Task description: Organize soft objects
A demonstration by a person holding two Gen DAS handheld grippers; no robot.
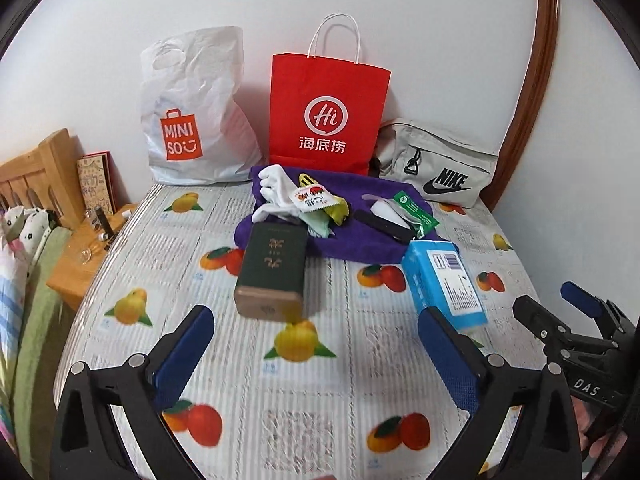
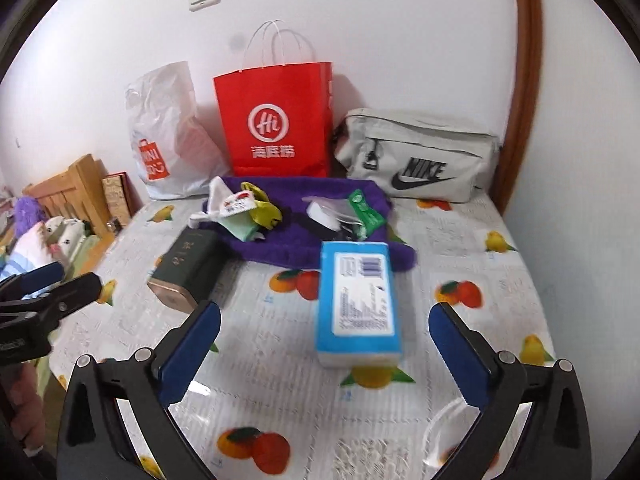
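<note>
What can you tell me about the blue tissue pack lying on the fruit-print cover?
The blue tissue pack is a soft-looking rectangular block in glossy light blue wrap, with a white end face toward the camera. Its upward face carries a white label with fine print and a barcode. It lies flat on the fruit-print cover, long side running away from the viewer, its far end touching or overlapping the edge of the purple towel. It looks sealed. Neither gripper touches it; it lies ahead of the open right gripper.
</note>
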